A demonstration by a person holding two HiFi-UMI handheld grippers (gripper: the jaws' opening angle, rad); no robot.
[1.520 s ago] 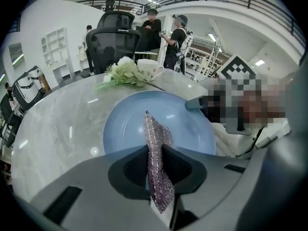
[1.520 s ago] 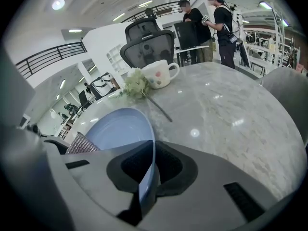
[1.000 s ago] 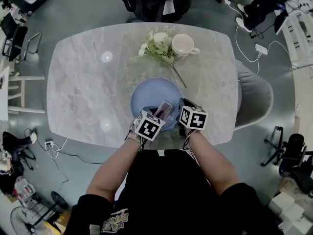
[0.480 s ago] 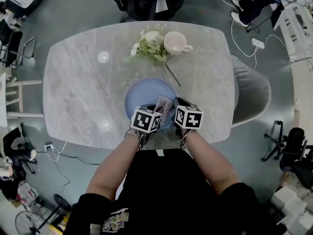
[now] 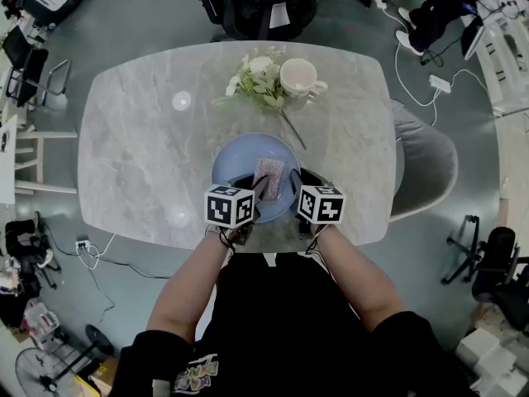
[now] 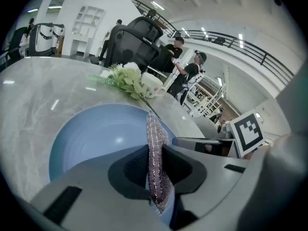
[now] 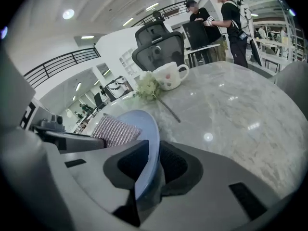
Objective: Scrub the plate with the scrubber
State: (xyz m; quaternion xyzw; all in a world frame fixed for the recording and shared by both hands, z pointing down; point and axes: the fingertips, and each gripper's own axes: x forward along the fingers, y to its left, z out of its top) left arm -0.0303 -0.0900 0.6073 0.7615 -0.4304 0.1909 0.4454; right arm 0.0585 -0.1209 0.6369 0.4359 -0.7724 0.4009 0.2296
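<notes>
The grey marble table fills most of what I see below me. The blue plate sits on it near my edge, right in front of me. Well behind it, at the far side, are a bunch of white flowers and a cup.

The scrubber, a sparkly pinkish pad, is over the plate's right half. My left tongs are pressed together on its near end, and the rest of it sticks out ahead of the jaws over the blue surface. My right tongs are clamped on the plate's near right rim, with the edge running straight between the two pads.

I take this as the scrubbing step itself: one tool steadies the plate and the other has the pad ready on it. From the head view I can't tell whether the pad is pressed flat against the plate or only hovers over it. The next move should be to bear the pad down and sweep it across the face, working out to the left half. The right grip must stay firm so the plate doesn't skid on the smooth stone.

My left arm and right arm both reach forward from my body and angle in towards each other. The two tongs sit close side by side at the plate's near edge.
</notes>
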